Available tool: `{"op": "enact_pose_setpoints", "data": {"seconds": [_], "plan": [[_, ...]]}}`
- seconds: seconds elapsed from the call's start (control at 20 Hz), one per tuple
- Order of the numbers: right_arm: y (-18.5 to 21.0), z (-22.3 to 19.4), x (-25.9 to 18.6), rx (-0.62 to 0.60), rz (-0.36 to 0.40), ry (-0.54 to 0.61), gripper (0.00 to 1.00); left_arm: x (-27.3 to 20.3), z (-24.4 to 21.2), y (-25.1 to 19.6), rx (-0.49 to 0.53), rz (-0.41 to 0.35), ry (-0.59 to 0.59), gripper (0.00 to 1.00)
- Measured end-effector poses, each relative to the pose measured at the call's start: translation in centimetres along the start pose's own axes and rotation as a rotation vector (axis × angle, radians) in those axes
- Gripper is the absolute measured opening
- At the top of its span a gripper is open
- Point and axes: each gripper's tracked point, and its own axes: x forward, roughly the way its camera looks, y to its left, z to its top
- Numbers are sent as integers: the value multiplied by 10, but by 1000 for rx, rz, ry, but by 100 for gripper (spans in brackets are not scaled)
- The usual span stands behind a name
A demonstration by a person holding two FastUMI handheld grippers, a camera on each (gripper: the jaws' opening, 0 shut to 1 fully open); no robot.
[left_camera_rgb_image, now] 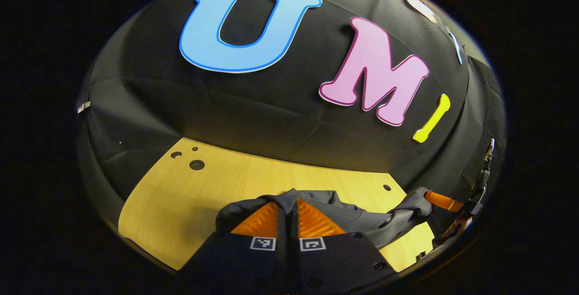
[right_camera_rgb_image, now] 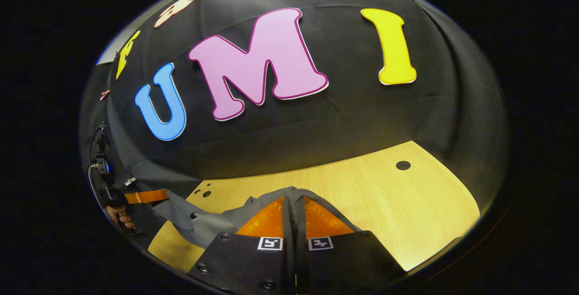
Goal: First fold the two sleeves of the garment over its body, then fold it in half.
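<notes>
Pinching a fold of the dark grey garment (left_camera_rgb_image: 344, 216), the left gripper (left_camera_rgb_image: 287, 209) has its two fingers pressed close together with cloth squeezed between them. The garment hangs stretched between both grippers, lifted above the wooden table (left_camera_rgb_image: 181, 204). In the right gripper view, the right gripper (right_camera_rgb_image: 294, 204) is squeezed tight on another part of the garment (right_camera_rgb_image: 203, 222), too. Far off at the left edge of that view, the other gripper and a hand (right_camera_rgb_image: 120, 216) holding it can be seen. Small round holes (right_camera_rgb_image: 402, 165) dot the table.
</notes>
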Motion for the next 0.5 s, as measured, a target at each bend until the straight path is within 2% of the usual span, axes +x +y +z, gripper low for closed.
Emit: {"op": "enact_pose_setpoints", "data": {"seconds": [0.35,0.5], "plan": [[-36,-35,71,-29,-33,68,5,68,-24,39,-9,62,21,5],[-45,-54,100,-25,-39,96,6,94,-44,51,35,82,45,5]]}}
